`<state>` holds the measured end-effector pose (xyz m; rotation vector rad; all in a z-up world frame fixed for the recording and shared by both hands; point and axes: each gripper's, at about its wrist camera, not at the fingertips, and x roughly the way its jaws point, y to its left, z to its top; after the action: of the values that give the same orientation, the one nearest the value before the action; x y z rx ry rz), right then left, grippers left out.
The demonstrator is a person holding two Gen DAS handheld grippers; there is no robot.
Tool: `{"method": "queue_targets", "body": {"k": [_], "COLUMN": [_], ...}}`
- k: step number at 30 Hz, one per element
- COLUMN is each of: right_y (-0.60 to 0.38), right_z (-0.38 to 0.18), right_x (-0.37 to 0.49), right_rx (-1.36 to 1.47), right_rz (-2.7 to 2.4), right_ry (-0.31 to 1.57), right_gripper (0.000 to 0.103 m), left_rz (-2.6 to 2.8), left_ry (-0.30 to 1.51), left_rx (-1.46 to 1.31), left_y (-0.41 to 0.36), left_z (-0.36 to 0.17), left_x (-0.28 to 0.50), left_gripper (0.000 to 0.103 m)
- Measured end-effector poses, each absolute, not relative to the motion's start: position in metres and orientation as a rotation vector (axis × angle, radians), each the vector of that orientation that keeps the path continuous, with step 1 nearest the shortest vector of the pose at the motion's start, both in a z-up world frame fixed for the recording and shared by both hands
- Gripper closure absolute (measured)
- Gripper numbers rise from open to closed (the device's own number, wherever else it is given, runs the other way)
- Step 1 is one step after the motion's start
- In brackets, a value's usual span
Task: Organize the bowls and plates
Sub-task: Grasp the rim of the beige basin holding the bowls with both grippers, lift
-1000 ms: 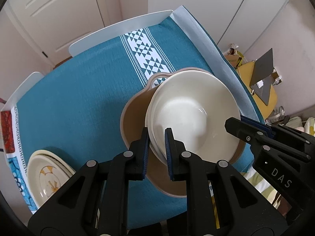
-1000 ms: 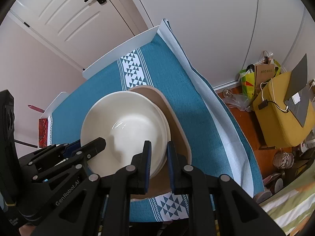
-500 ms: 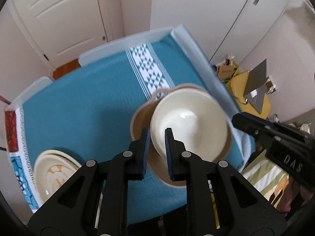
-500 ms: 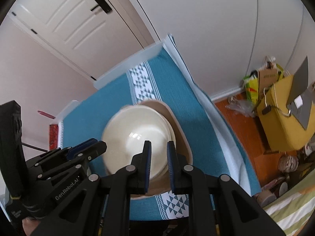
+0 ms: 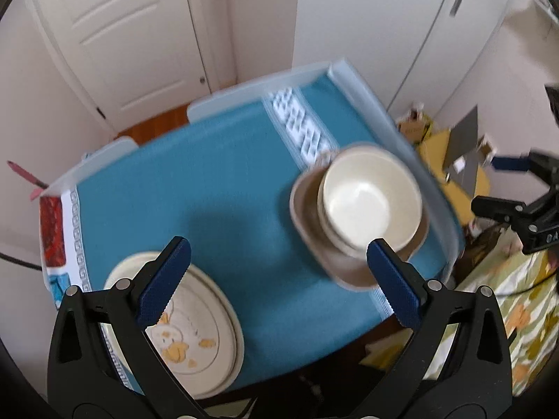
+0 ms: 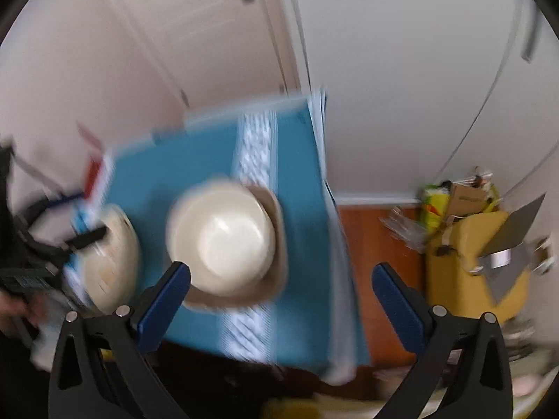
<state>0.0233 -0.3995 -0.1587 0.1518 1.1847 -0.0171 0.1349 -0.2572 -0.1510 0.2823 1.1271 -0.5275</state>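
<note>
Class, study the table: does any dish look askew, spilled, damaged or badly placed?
The cream bowls sit off-centre in the tan dish, which lies near the table's right edge. The plates reach the front edge. Nothing looks spilled or broken.

Our left gripper (image 5: pixel 279 279) points steeply down, its jaws just sprung wide with nothing between them. Our right gripper (image 6: pixel 281 293) does the same, jaws just opened wide and empty, its view blurred.

Both the left gripper (image 5: pixel 279 279) and right gripper (image 6: pixel 281 295) are black plastic with ribbed blue jaws and silver screws.
</note>
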Motion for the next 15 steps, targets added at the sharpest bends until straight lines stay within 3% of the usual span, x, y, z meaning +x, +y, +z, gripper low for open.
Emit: {"method": "queue_targets", "body": {"k": [9, 15], "right_y": [-0.392, -0.383], "right_z": [-0.22, -0.243], "right_x": [0.04, 0.05], "right_rx": [-0.035, -0.1], "right_rz": [-0.025, 0.069], "right_ry": [1.357, 1.41], "right_gripper": [0.001, 0.032], "left_rz": [-0.508, -0.491], "left_ry": [1.27, 1.327], "left_rx": [0.308, 0.308], "left_y": [-0.276, -0.288], "left_z": [-0.215, -0.24], "left_x": [0.129, 0.129], "left_gripper": [0.005, 0.018]}}
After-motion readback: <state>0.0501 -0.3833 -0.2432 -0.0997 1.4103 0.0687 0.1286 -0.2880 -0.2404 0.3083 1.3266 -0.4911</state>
